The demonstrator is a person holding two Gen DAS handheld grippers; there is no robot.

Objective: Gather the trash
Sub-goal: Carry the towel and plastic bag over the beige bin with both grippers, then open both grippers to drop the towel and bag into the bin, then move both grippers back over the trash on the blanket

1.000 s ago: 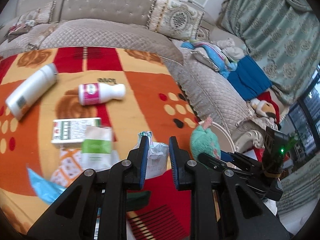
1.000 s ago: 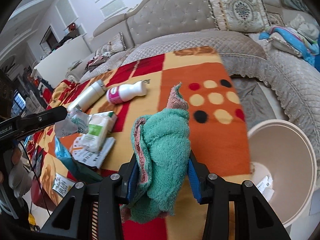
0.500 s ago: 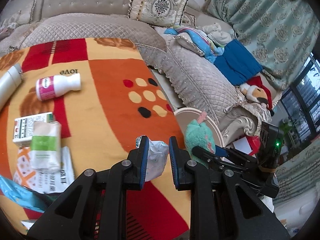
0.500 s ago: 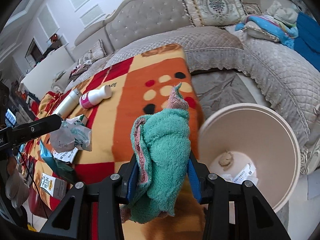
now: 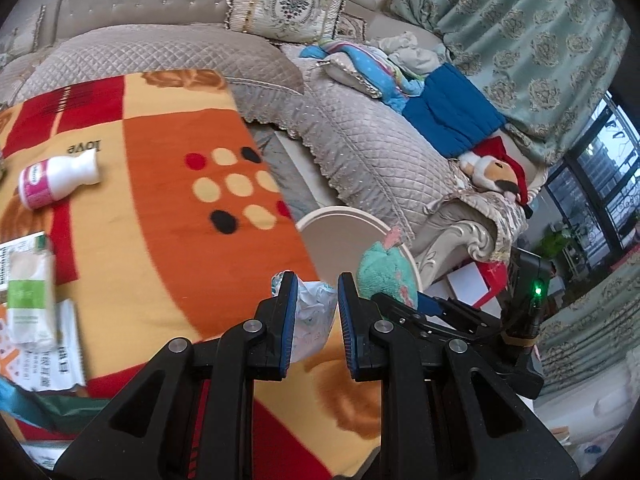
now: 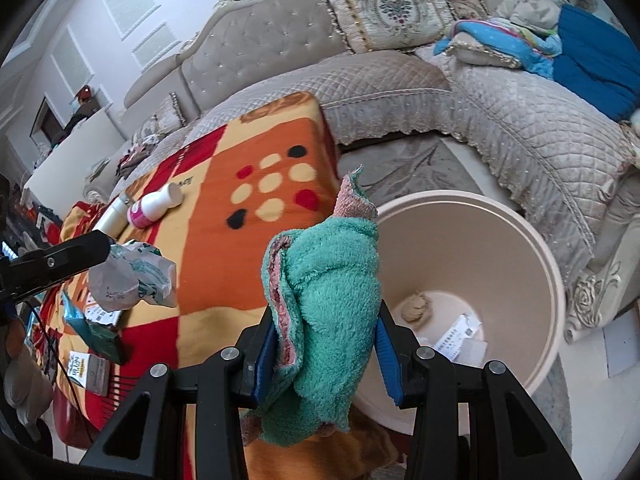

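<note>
Trash: left claw (image 5: 316,312) clamps wrapper (image 5: 314,316) | right claw (image 6: 326,344) clamps cloth (image 6: 328,304) | blanket (image 5: 160,184) reads "love"

Green cloth (image 6: 332,300), beige bin (image 6: 552,280), orange-red blanket (image 5: 160,168)

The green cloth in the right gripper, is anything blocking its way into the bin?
Nothing visible does. The green cloth is clamped in the right gripper, at the near rim of the open bin. The bin has no lid, and only some scraps lie at its bottom.
</note>
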